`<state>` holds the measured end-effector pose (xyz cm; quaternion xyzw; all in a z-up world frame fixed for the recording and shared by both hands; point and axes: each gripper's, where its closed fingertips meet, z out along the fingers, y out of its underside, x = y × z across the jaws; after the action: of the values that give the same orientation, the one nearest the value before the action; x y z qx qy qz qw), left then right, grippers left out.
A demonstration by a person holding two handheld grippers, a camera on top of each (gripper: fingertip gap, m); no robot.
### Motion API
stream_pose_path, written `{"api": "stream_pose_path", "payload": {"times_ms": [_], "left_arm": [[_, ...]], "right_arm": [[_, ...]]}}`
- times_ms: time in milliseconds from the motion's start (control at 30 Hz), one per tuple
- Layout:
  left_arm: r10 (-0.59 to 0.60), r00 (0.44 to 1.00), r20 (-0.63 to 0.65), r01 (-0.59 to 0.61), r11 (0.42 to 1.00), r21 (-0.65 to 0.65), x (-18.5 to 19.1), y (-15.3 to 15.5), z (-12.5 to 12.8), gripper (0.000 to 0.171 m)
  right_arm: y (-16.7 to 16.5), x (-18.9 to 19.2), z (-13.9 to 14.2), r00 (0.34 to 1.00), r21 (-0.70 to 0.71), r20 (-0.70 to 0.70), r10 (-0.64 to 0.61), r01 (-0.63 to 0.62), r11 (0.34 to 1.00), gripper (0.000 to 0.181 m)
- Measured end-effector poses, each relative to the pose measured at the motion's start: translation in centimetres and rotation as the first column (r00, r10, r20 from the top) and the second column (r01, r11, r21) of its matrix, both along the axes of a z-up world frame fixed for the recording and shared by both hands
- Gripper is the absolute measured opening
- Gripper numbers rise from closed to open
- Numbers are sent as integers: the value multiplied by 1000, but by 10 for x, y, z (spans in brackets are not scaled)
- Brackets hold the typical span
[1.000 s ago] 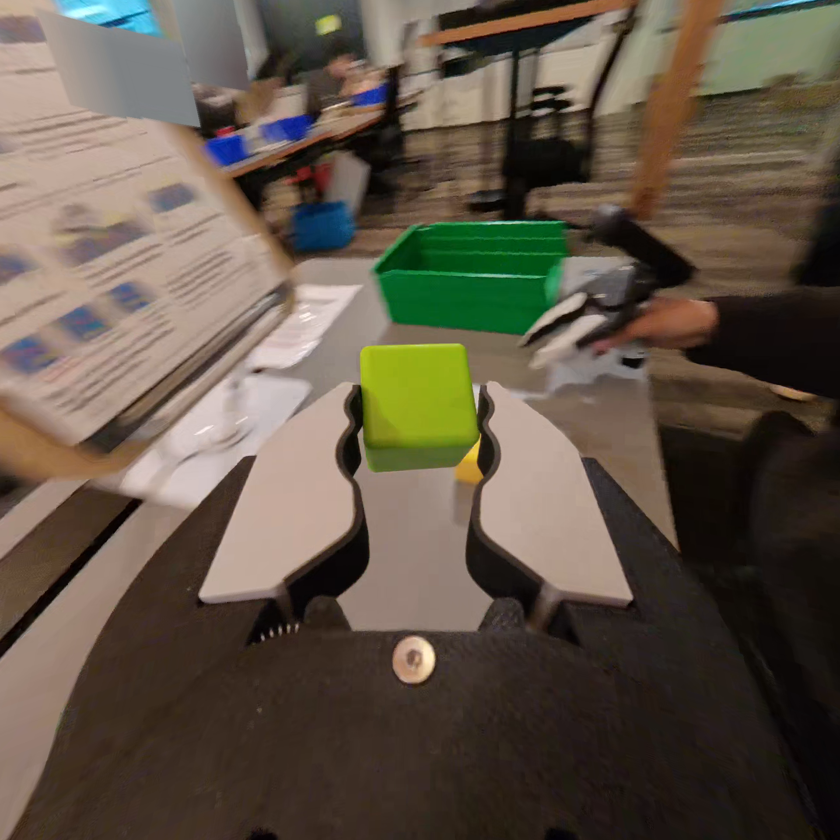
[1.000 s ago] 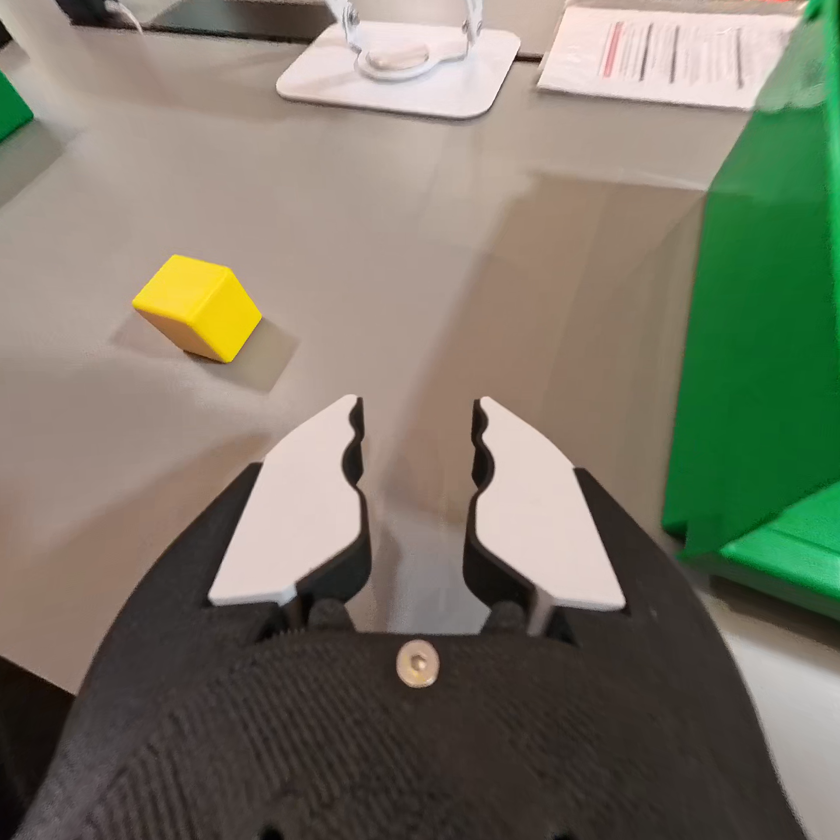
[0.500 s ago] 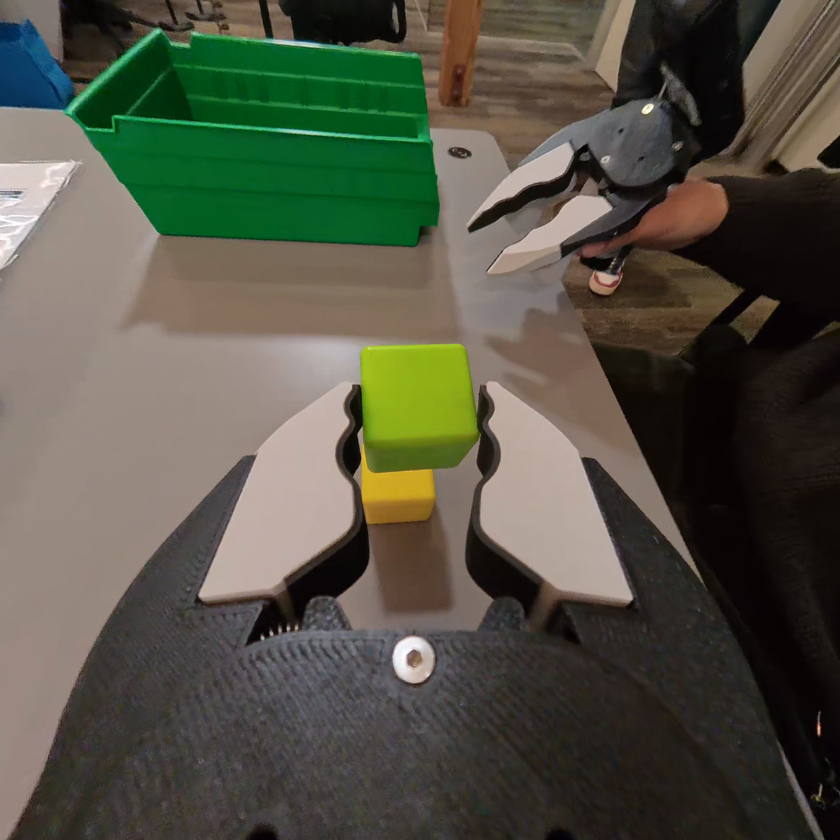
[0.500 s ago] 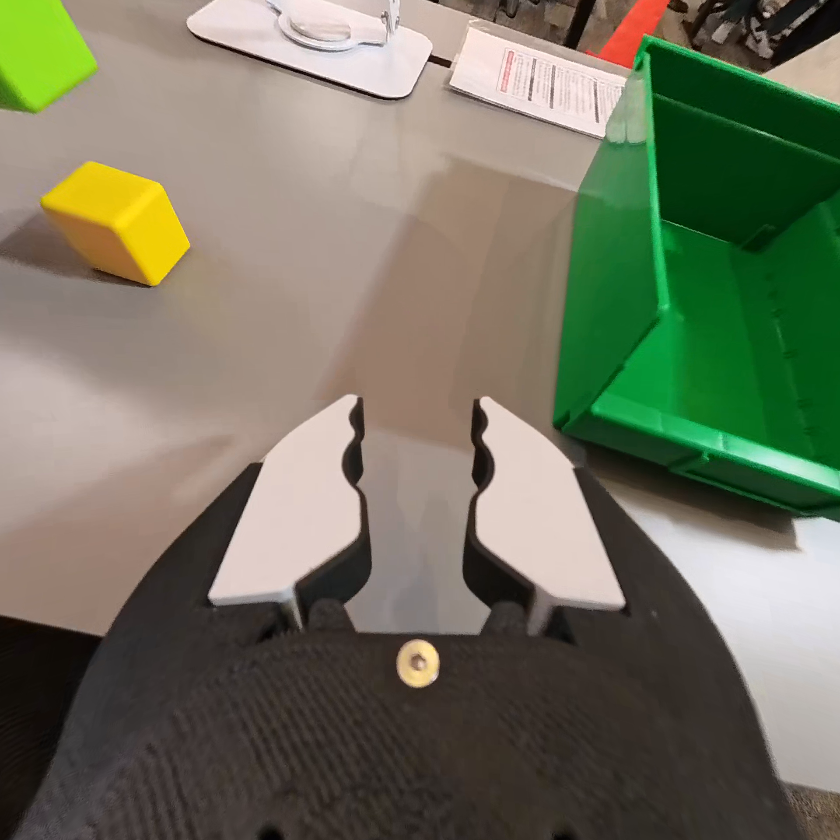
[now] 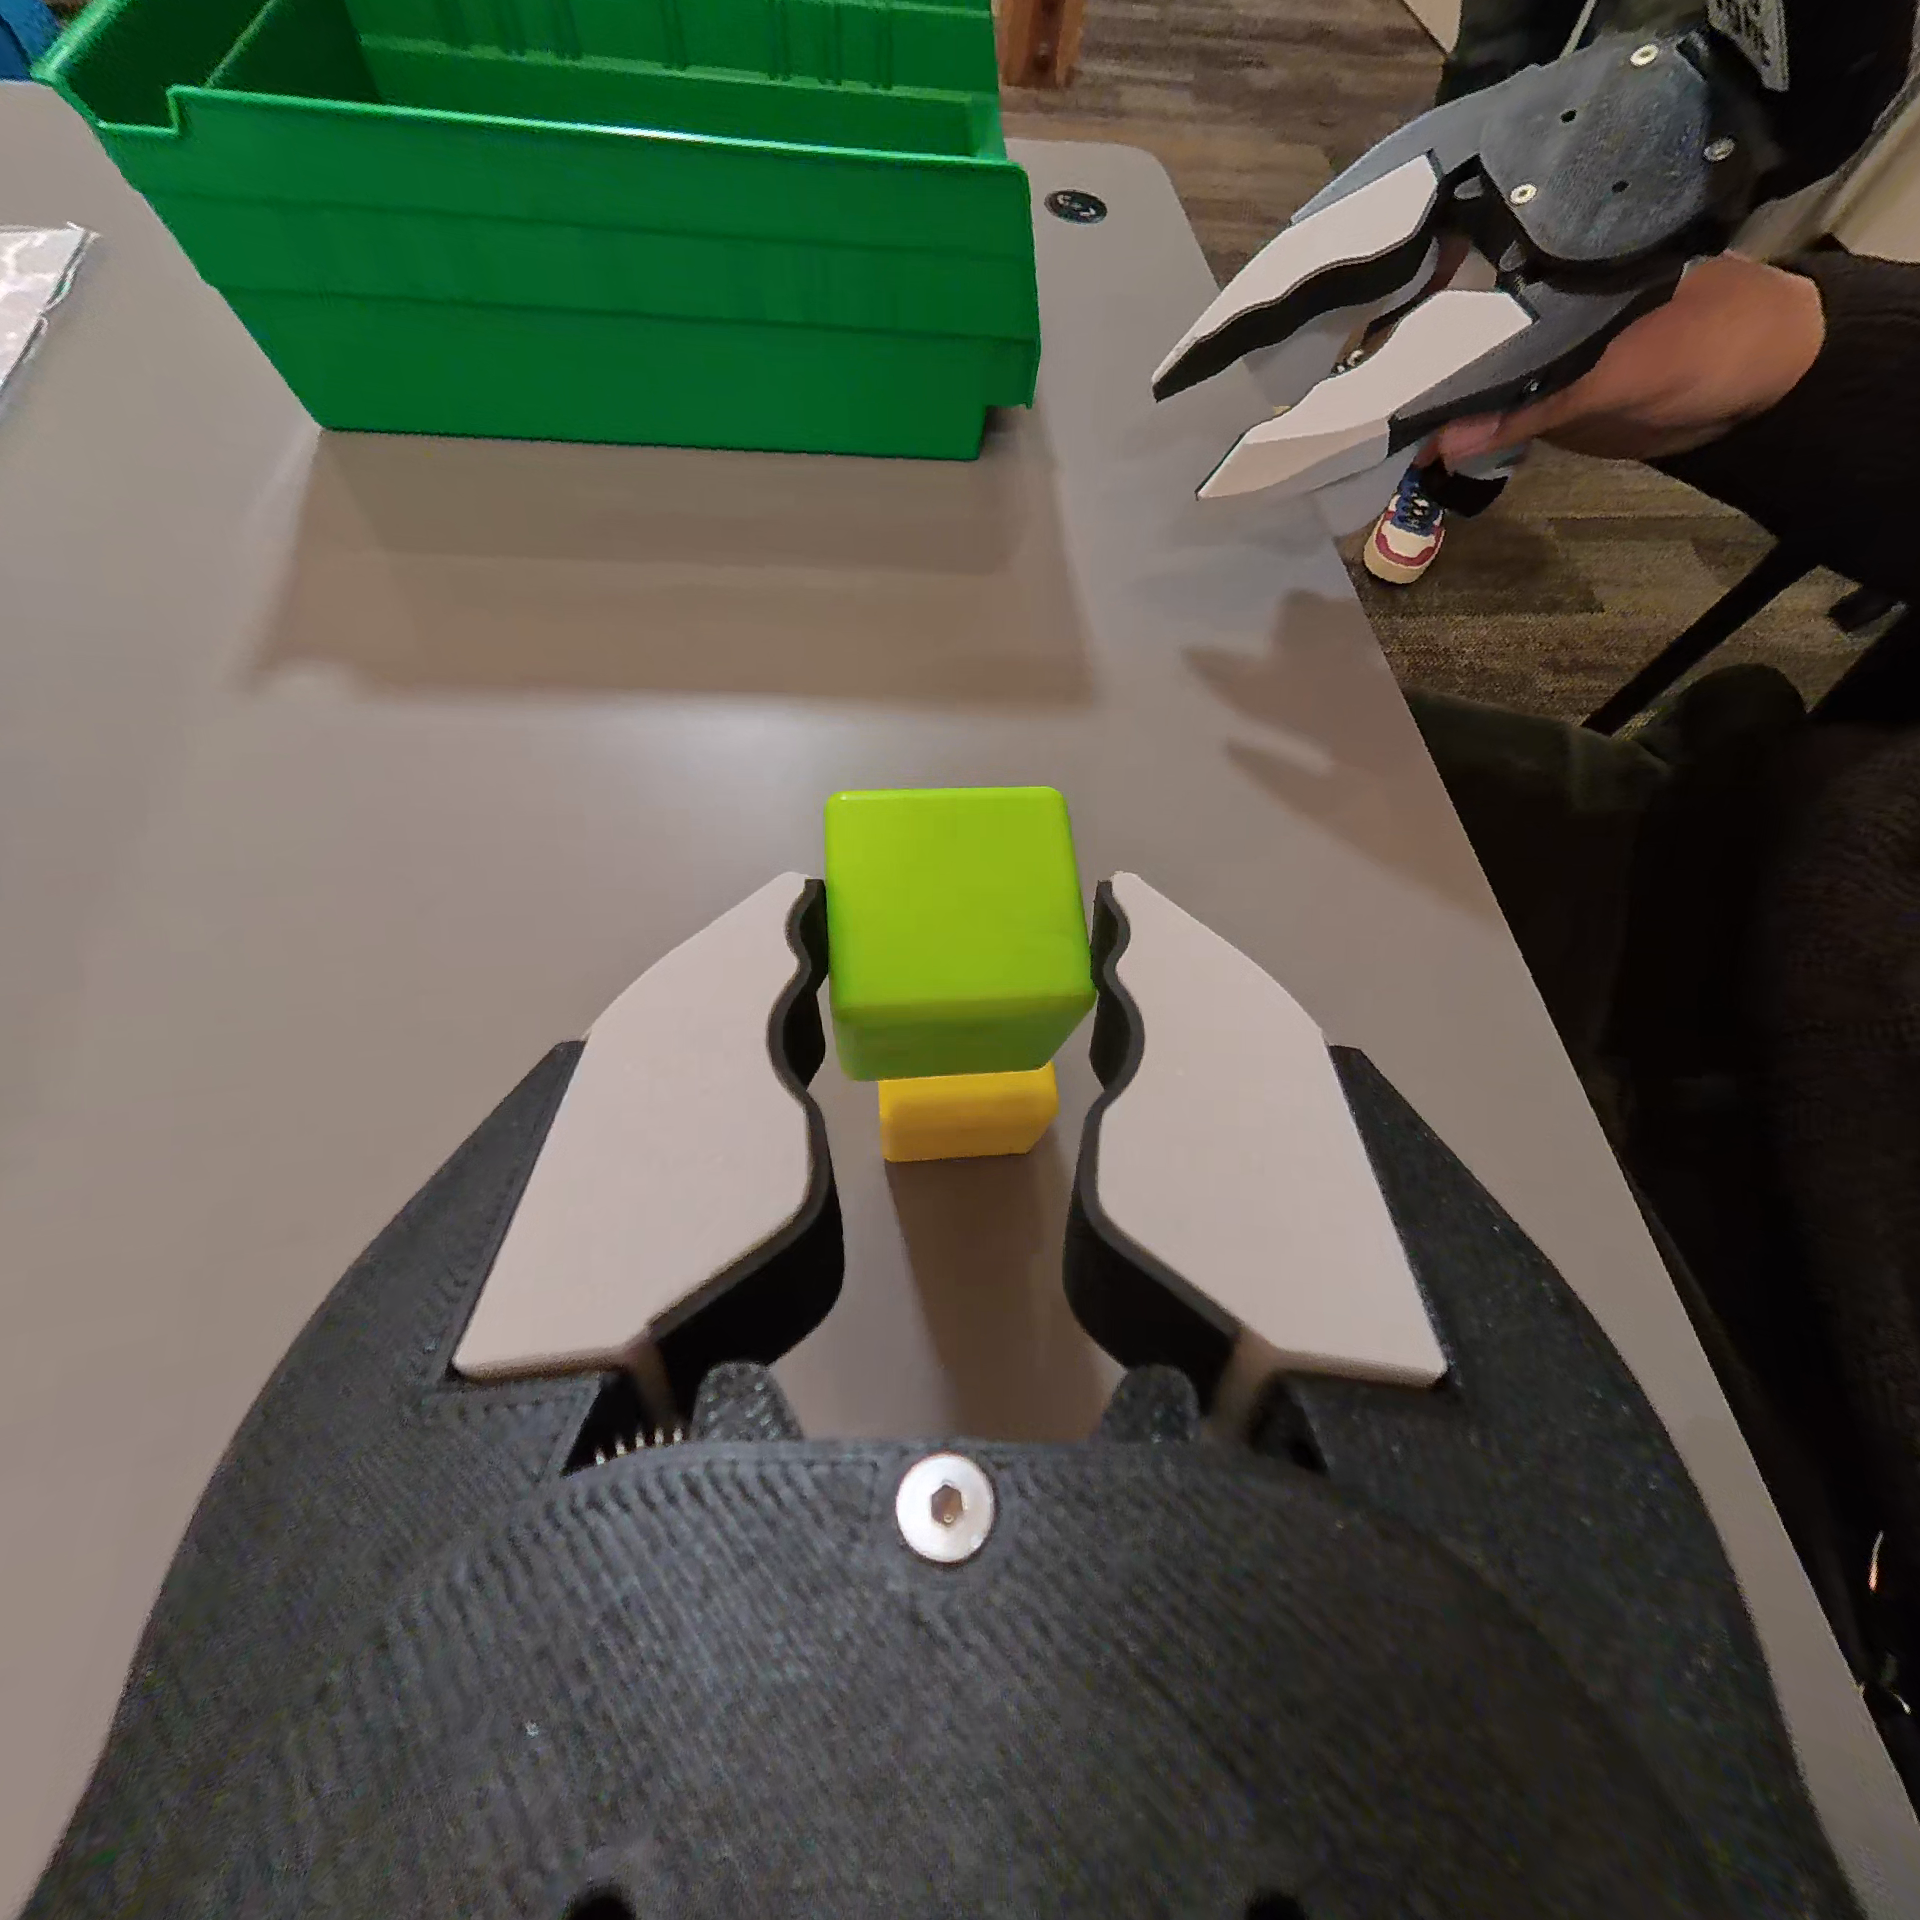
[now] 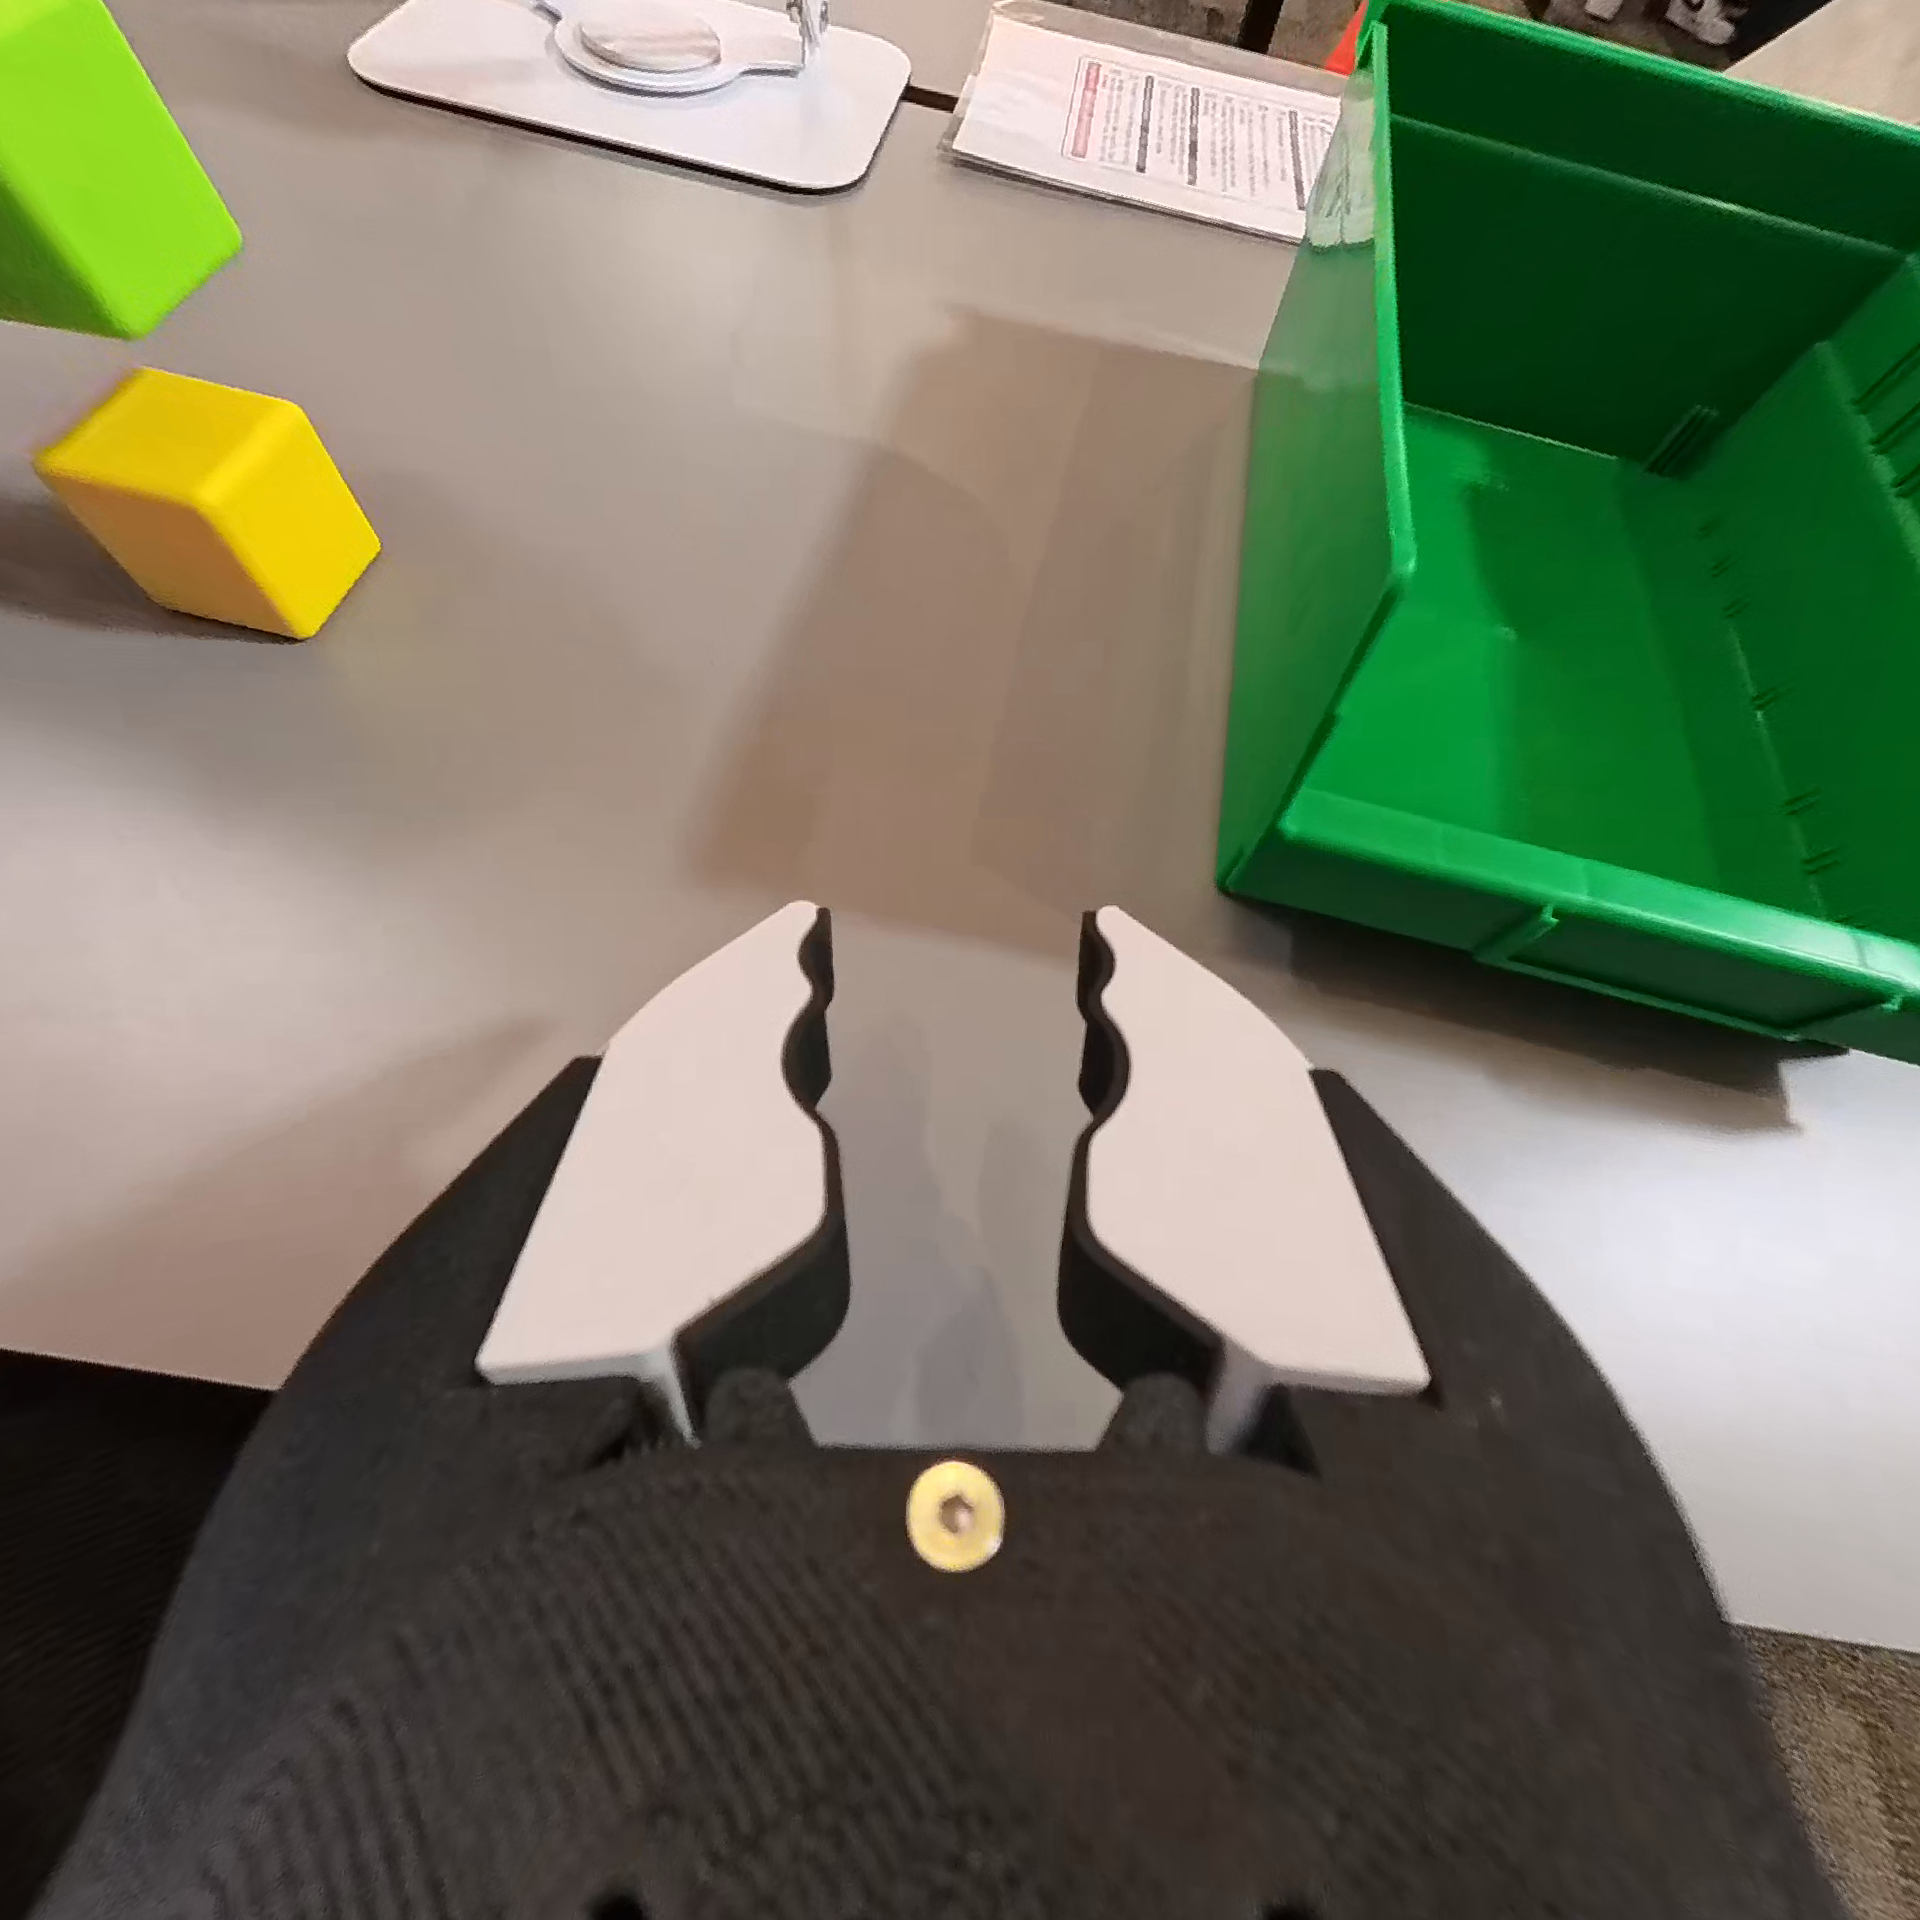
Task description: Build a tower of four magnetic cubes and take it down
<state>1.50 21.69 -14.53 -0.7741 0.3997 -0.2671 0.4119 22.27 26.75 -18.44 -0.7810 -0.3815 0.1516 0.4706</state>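
My left gripper is shut on a lime green cube and holds it in the air just above a yellow cube that rests on the grey table. In the right wrist view the lime cube hangs above the yellow cube at the far left, with a gap between them. My right gripper is open and empty over the table's near edge; it also shows in the left wrist view, held by a hand at the right.
A green plastic bin stands empty on the table's far side, also in the right wrist view. A white pad with a clear stand and a printed sheet lie beyond. The table's right edge drops to carpet. Left tips to right tips: about 25 centimetres.
My left gripper has swung over the table with the lime cube and come down over the yellow cube. My right gripper has drawn back toward the table edge and turned toward the bin.
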Motion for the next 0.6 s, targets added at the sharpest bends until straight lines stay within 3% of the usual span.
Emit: {"api": "stream_pose_path", "payload": {"times_ms": [600], "left_arm": [[-11,1000,-26,11,1000,-28,2,-3,-10,52]], "right_arm": [[-1,-2,0,1000,-10,-11,7,-7,1000,46]]}}
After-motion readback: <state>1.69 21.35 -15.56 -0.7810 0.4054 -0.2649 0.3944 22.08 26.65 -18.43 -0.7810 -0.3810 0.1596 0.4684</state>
